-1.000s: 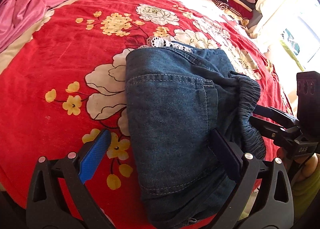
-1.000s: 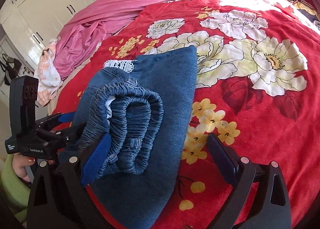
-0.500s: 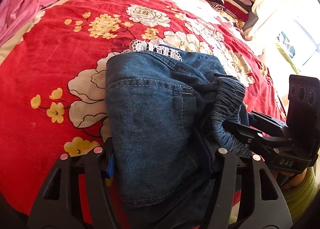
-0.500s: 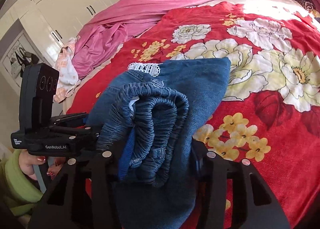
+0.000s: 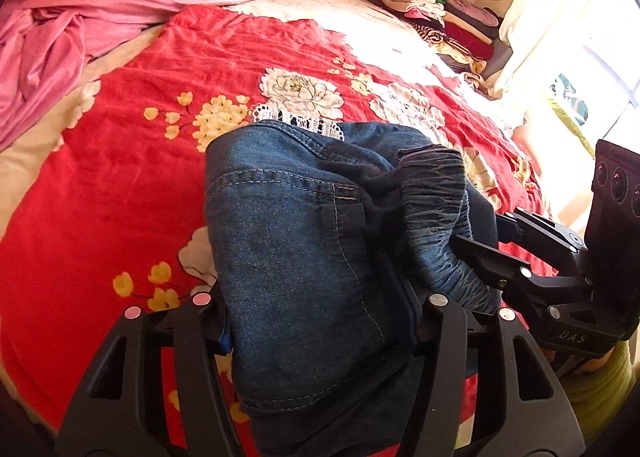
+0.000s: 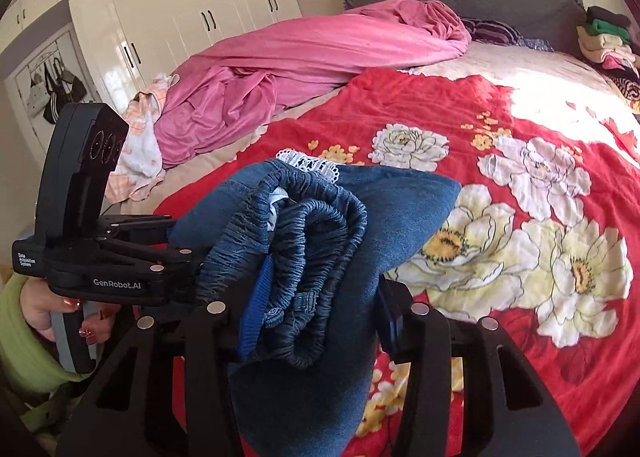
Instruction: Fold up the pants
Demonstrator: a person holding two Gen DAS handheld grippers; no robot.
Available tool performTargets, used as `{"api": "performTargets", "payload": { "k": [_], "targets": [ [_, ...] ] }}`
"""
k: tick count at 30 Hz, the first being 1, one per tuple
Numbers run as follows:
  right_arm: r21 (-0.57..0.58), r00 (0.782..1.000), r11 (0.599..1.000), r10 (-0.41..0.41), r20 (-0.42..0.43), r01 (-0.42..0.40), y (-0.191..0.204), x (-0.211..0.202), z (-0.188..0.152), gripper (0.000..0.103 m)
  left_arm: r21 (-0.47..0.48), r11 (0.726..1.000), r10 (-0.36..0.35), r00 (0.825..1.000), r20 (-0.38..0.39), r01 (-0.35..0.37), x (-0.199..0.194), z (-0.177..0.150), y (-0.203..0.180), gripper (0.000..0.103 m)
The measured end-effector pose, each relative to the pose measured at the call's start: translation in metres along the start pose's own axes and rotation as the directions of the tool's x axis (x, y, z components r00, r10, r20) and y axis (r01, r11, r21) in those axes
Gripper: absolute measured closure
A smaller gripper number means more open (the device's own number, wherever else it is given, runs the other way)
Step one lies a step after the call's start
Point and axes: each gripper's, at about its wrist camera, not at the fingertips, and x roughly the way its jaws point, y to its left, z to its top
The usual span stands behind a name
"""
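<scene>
Both grippers (image 5: 320, 321) (image 6: 316, 309) clamped — folded pants (image 5: 304, 241)

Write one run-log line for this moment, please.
phase: lifting fold | left gripper: shut on folded blue denim pants | right gripper: shut on pants | under: red floral blanket

Left gripper (image 5: 320, 321) pads buried under the folded pants (image 5: 296, 257), fingertips not visible. Right gripper (image 6: 316, 297) far pad mostly hidden by denim. Pants' lower end cut off by bottom edge in both views. Blanket (image 5: 120, 185) under the pants hidden. Clothes stack (image 5: 440, 17) too small to identify items. Window area (image 5: 592, 57) blown out.
</scene>
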Motion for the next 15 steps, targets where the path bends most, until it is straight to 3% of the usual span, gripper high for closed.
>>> {"api": "performTargets", "payload": {
  "k": [15],
  "targets": [
    [-0.060, 0.999, 0.997, -0.043, 0.030, 0.044, -0.020, 0.036, 0.067, 0.058, 0.023, 0.998, 0.063, 0.997, 0.044, -0.064, 0.014, 0.064, 0.020, 0.054]
  ]
}}
